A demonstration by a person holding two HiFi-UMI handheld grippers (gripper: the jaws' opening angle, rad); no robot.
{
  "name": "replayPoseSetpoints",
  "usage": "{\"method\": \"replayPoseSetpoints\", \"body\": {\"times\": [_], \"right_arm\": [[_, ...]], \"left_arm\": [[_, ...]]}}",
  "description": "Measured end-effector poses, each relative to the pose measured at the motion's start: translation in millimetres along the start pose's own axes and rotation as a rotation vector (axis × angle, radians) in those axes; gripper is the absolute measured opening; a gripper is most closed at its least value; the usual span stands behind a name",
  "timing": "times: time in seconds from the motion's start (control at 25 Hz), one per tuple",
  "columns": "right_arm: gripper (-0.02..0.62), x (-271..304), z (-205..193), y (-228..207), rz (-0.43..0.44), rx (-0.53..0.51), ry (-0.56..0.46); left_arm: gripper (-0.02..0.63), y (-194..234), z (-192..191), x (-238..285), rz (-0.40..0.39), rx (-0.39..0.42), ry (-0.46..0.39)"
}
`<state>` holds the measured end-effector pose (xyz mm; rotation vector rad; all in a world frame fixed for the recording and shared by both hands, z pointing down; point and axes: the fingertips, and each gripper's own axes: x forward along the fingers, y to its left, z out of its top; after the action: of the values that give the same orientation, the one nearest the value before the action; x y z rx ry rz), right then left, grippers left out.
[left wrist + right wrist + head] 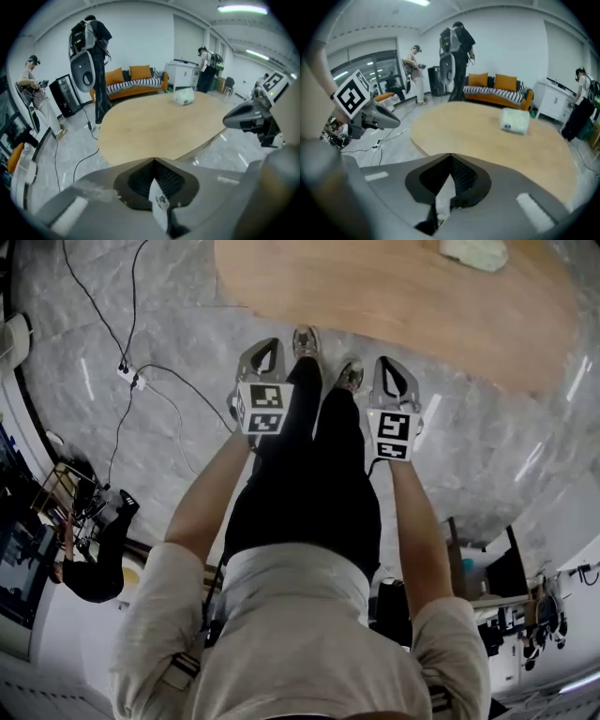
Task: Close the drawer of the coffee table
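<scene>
The coffee table (pixel 394 296) has a pale oval wooden top and stands in front of my feet. No drawer shows in any view. A white packet (pixel 475 251) lies on its far side. My left gripper (pixel 266 348) and right gripper (pixel 393 369) hang side by side above the floor, short of the table's near edge. In the left gripper view the left gripper (pixel 154 161) is shut with nothing between its jaws, aimed over the table (pixel 159 124). The right gripper (pixel 450 156) is likewise shut and empty, with the packet (pixel 514 120) ahead of it.
Black cables and a power strip (pixel 129 376) lie on the marble floor to the left. An orange sofa (pixel 133 79) stands beyond the table. A person with a backpack (pixel 91 51) stands near its far edge; others stand further off. A white cabinet (pixel 180 75) is by the back wall.
</scene>
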<state>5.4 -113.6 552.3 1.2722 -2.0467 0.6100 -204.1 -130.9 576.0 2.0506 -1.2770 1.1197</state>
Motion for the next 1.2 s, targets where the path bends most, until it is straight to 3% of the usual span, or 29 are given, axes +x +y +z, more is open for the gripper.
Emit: {"method": "replayPoseSetpoints", "body": {"times": [0.24, 0.44, 0.68, 0.84, 1.04, 1.2], "right_arm": [[0.008, -73, 125, 15, 0.014, -0.078, -0.237], [0.008, -131, 197, 15, -0.001, -0.048, -0.367], [0.008, -217, 242, 23, -0.051, -0.101, -0.504], [0.008, -277, 273, 15, -0.115, -0.181, -0.599], [0.006, -359, 314, 7, -0.163, -0.223, -0.729], [0.006, -397, 336, 7, -0.16, -0.193, -0.778]], "left_arm": [[0.021, -32, 113, -92, -0.015, -0.075, -0.239], [0.02, -46, 175, -154, -0.005, -0.097, -0.357], [0.02, -84, 217, -239, -0.049, -0.032, -0.475], [0.02, -105, 255, -293, -0.086, -0.05, -0.578], [0.02, -122, 299, -361, -0.064, 0.043, -0.73], [0.02, -133, 319, -391, -0.059, 0.088, -0.799]]}}
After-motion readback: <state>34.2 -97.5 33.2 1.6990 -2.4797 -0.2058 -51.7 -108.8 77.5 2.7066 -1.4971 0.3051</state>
